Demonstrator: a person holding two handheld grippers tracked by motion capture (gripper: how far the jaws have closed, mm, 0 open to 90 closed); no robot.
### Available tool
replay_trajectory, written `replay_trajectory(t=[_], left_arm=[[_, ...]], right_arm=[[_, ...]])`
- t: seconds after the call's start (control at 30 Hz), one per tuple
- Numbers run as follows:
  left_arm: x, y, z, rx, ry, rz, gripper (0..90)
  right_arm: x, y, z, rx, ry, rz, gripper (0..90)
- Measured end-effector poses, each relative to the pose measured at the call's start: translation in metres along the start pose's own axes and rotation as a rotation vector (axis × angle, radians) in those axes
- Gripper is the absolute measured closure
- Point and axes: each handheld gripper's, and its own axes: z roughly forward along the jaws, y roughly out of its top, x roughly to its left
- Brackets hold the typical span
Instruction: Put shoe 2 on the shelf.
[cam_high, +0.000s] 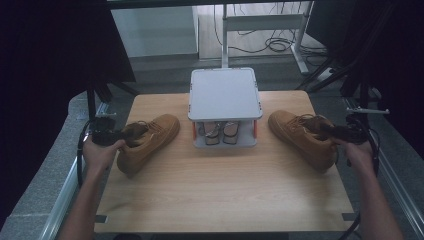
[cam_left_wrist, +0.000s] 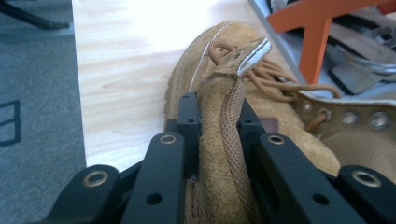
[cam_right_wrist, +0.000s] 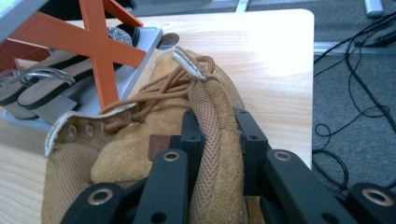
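High view: claws (cam_high: 131, 134) (cam_high: 320, 128) clamp suede boots (cam_high: 150, 141) (cam_high: 300, 137).

A grey two-tier rack (cam_high: 225, 95) with orange supports holds sandals (cam_high: 220, 134) on the wooden table (cam_high: 225, 190).

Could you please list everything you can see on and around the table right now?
Boots: 2, tan suede with brown laces; left boot on the table left of the rack, right boot to its right, each gripped at the collar.
Rack: 1, grey shelves with orange supports, at the middle of the table's far side.
Sandals: 1 pair, grey-beige with dark edges, on the rack's lower shelf.
Table: 1, light wood.
Cables: several, black, on the floor beyond the table.
Left gripper: 1, black, jaws closed on the left boot's collar.
Right gripper: 1, black, jaws closed on the right boot's collar.
Hands: 2; left hand, right hand, holding the grippers.
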Motion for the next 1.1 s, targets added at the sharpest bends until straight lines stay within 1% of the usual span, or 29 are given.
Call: replay_trajectory(t=[0.1, 0.23, 0.37, 0.5, 0.67, 0.73, 0.77, 0.8, 0.93, 1.0, 1.1], left_arm=[[0.0, 0.003, -0.002, -0.013, 0.001, -0.003, 77.4], [0.002, 0.005, -0.009, -0.043, -0.02, -0.025, 77.2], [0.002, 0.009, -0.019, -0.072, -0.049, -0.036, 77.0], [0.001, 0.013, -0.026, -0.101, -0.074, -0.044, 76.9], [-0.004, 0.019, -0.035, -0.138, -0.082, -0.045, 76.8], [-0.006, 0.022, -0.038, -0.153, -0.082, -0.044, 76.8], [-0.007, 0.023, -0.04, -0.157, -0.083, -0.041, 76.8], [-0.008, 0.026, -0.043, -0.17, -0.082, -0.043, 76.8], [-0.009, 0.031, -0.049, -0.194, -0.087, -0.048, 76.7], [-0.008, 0.034, -0.053, -0.206, -0.087, -0.056, 76.7], [-0.009, 0.038, -0.058, -0.219, -0.079, -0.051, 76.6]], right_arm=[[0.002, 0.001, -0.005, -0.014, -0.009, -0.008, 77.0], [0.003, 0.001, -0.011, -0.04, -0.02, -0.002, 77.0], [0.004, 0.0, -0.018, -0.072, -0.023, 0.023, 77.0], [0.005, 0.001, -0.024, -0.109, -0.013, 0.044, 77.0], [0.008, 0.003, -0.03, -0.141, -0.003, 0.057, 77.0], [0.009, 0.004, -0.032, -0.154, 0.001, 0.071, 76.9], [0.01, 0.005, -0.033, -0.159, 0.002, 0.066, 76.9], [0.011, 0.005, -0.034, -0.159, 0.002, 0.068, 76.9], [0.015, 0.01, -0.038, -0.18, 0.002, 0.071, 76.9], [0.019, 0.013, -0.041, -0.199, 0.003, 0.073, 76.8], [0.024, 0.016, -0.046, -0.223, -0.001, 0.067, 76.8]])
